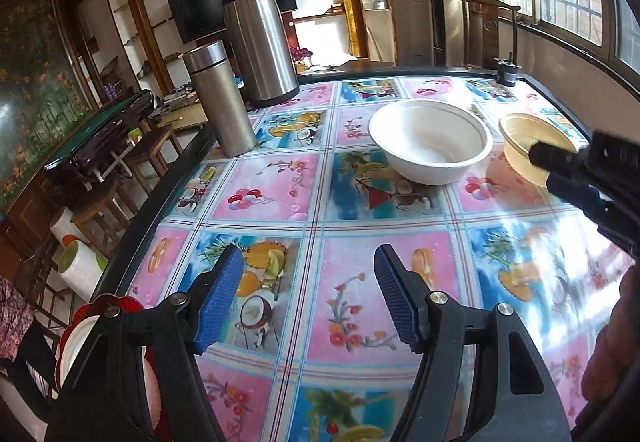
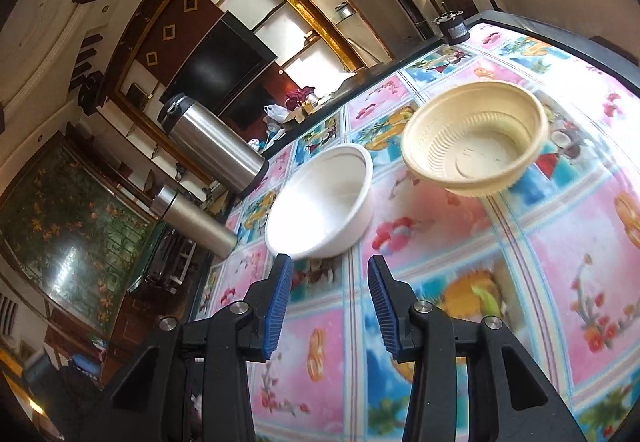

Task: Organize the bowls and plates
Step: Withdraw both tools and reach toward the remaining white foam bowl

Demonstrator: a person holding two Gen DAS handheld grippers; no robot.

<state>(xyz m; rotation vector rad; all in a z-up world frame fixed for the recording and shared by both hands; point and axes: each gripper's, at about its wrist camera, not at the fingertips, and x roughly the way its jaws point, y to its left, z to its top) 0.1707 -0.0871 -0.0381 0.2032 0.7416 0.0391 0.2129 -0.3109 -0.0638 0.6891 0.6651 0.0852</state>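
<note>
The left tongs (image 1: pixel 310 296) hang over the near part of the surface (image 1: pixel 264 189), their blue-padded fingers spread apart with nothing between them, only the patterned fruit-and-flower cloth showing in the gap. Ahead of them a white bowl (image 1: pixel 430 141) sits upright on the cloth, and just to its right stands a ribbed cream bowl (image 1: pixel 520 145), also upright; the two are near each other but do not touch. In the left wrist view the right tongs (image 1: pixel 560 169) come in from the right edge, and their dark tip overlaps the cream bowl's near rim, though whether it touches cannot be told from there. The right wrist view shows the right tongs (image 2: pixel 328 306) parted and empty, with the white bowl (image 2: pixel 320 201) just past their left finger and the cream bowl (image 2: pixel 476 137) farther off to the right. At the far left of the surface a tall steel flask (image 1: pixel 220 97) stands in front of a larger steel jug (image 1: pixel 260 41). By the near left corner, behind the left tongs' arm, a red-rimmed plate (image 1: pixel 80 330) with a white centre is partly visible.
</note>
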